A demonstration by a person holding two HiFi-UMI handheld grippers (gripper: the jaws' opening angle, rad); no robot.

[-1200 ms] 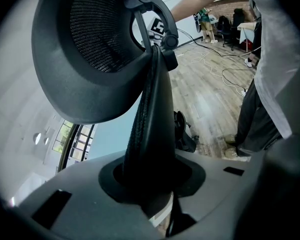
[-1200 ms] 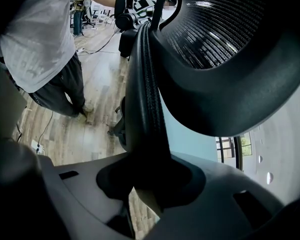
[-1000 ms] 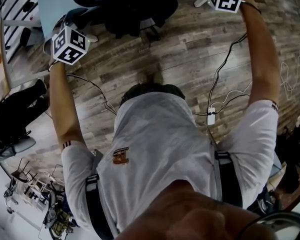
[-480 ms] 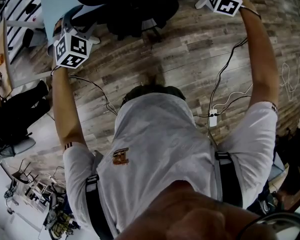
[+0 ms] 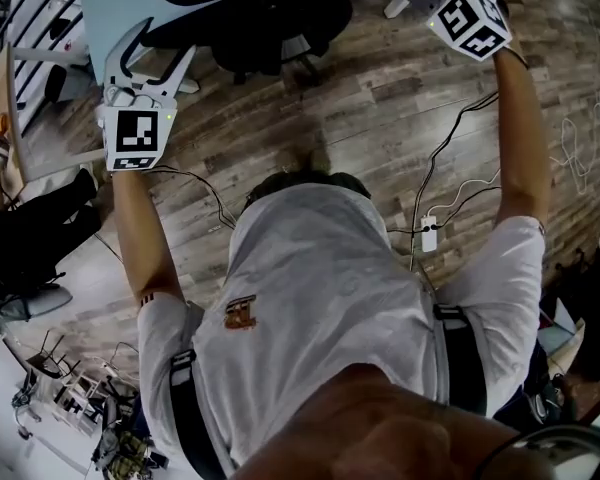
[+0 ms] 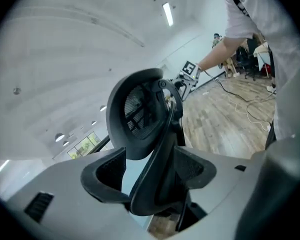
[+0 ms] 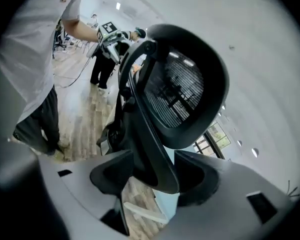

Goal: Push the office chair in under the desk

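Left hand-held gripper [image 6: 152,176]: jaws wide apart and just been opening. The back post of the office chair [image 6: 140,114] shows in the gap, but the pads are off it and nothing is held.
Right hand-held gripper [image 7: 157,179]: also wide and just been opening, with the same post in its gap, untouched.
Office chair: at 12 o'clock in the head view, ahead of both grippers.
Table [image 5: 110,3]: pale blue top at 11 o'clock, chair close against it.
Floor [image 5: 380,98]: wood planks, cables [image 5: 445,148] toward 3 o'clock.

Head view looks steeply down, office chair [image 5: 255,13] at its top; both gripper views face its headrest [image 6: 140,116] closely, from opposite sides.
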